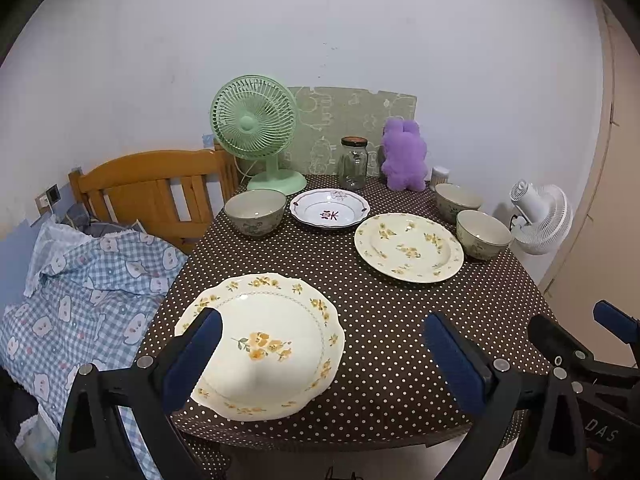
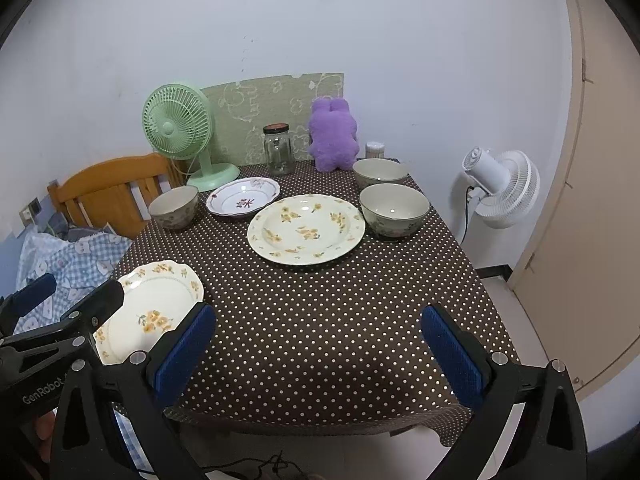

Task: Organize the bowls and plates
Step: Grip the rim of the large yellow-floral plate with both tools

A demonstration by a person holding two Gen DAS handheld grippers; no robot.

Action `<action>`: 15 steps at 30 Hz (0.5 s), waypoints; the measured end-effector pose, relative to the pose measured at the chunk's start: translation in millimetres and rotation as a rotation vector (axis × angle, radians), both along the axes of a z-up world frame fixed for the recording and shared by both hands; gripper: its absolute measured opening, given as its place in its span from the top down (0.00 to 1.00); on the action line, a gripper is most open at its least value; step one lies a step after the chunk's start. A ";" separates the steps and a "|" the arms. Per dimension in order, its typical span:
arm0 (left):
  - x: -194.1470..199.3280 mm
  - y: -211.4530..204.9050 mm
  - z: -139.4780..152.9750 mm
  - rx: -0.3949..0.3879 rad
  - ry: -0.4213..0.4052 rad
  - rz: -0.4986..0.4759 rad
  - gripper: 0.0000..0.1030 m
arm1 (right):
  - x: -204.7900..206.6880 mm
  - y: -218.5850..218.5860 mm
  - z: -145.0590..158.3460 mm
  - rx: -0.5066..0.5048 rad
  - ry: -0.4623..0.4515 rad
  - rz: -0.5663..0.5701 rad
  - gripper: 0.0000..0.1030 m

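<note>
Two open tongs, nothing held, plates and bowls waiting on the dotted table (image 2: pixel 320 320).

Left tongs (image 1: pixel 320 354) wide open, just above the near scalloped plate (image 1: pixel 272 344), with one blue pad over its left rim. Nearest to that plate, so probably first to go. Round, so no long side to line up with. Right tongs (image 2: pixel 318 346) wide open too, over bare cloth, with the big flowered plate (image 2: pixel 306 229) straight ahead and farther off. Small red-flower plate (image 2: pixel 243 197) behind that, a bit left. One bowl (image 2: pixel 175 206) far left, two bowls (image 2: pixel 394 209) (image 2: pixel 379 173) far right, near the table edge. Nothing stacked yet.
</note>
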State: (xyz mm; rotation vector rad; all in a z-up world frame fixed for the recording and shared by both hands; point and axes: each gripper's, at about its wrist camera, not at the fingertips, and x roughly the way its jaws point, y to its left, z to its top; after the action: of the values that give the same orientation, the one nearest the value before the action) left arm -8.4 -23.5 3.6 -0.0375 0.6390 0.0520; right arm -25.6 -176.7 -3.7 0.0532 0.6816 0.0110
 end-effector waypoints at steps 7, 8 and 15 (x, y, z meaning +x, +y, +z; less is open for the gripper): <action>0.2 -0.7 0.0 0.000 0.000 0.000 0.02 | -2.5 -0.6 0.3 -0.002 -0.006 0.001 0.00; 0.5 -1.0 0.1 0.000 0.000 0.000 0.02 | -2.8 -0.7 0.2 -0.002 -0.006 0.001 0.00; -1.0 -2.5 -0.2 0.000 -0.003 0.001 0.02 | -3.4 -0.3 0.5 -0.003 -0.005 0.002 0.00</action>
State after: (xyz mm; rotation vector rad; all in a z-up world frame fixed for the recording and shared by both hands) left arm -9.4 -26.0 3.4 -0.0380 0.6362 0.0527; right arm -29.1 -177.0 -3.2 0.0499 0.6764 0.0118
